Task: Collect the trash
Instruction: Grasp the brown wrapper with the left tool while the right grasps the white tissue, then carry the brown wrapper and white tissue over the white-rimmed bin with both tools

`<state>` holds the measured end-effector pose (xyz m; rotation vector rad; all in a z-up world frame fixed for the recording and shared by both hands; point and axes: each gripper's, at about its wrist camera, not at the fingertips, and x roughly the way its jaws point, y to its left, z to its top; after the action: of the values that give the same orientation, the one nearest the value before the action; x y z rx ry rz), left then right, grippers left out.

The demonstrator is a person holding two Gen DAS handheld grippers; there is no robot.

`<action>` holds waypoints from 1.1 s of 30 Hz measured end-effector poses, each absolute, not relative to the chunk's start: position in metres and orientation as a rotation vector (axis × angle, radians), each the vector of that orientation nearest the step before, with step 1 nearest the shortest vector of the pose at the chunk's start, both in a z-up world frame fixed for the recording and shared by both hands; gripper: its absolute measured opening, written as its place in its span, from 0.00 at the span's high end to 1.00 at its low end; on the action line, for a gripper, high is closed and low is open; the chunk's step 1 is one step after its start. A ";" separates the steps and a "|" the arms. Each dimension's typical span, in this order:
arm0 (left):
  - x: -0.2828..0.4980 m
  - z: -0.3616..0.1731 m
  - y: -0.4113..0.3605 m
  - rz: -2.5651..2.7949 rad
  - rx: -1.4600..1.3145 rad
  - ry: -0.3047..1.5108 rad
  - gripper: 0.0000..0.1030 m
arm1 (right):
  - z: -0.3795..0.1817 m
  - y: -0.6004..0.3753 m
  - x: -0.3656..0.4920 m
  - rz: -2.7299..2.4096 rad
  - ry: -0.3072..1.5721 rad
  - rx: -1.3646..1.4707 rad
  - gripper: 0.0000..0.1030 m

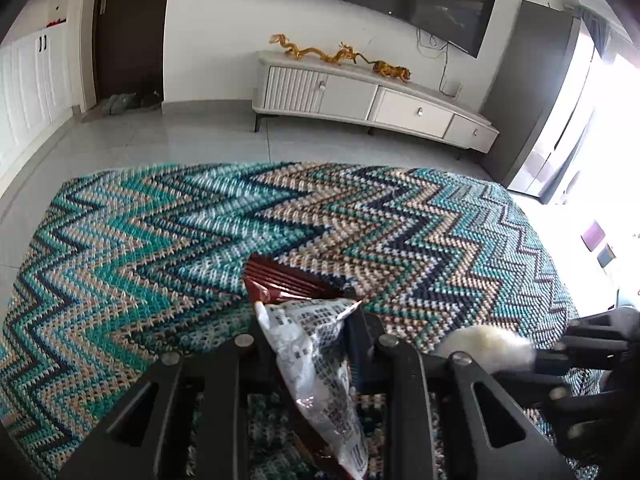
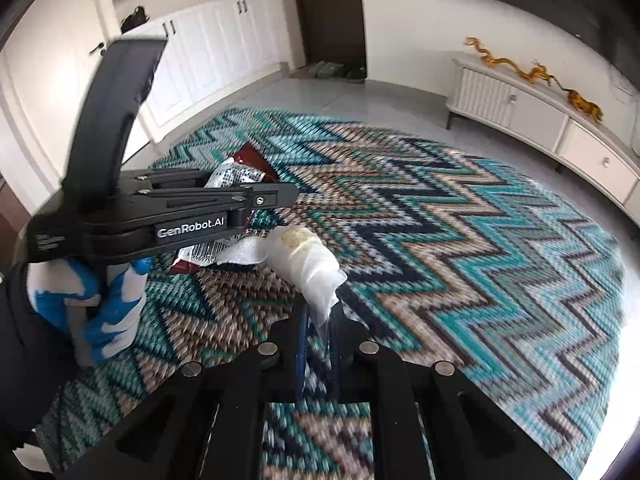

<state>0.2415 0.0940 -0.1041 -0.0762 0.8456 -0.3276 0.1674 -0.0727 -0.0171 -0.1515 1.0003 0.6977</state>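
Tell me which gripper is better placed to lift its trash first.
Right, probably. The right gripper is shut on the tissue wad, which lies uncovered on the rug. The left gripper grips the snack wrapper, whose end lies against a white scrap.

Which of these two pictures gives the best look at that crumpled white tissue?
The right wrist view: the white tissue sits near the middle, its stained top and twisted tail clear, pinched at the tip of the right tool. The left wrist view shows only a blurred white lump near the right edge.
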 end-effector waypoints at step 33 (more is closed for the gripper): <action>0.004 0.156 -0.085 -0.671 0.004 0.407 0.79 | 0.215 -0.305 -0.105 0.320 0.558 0.118 0.93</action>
<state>0.0038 -0.0849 0.1559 0.0037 0.4074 -0.6711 -0.1051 -0.3049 0.2152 0.1178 0.5580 0.3197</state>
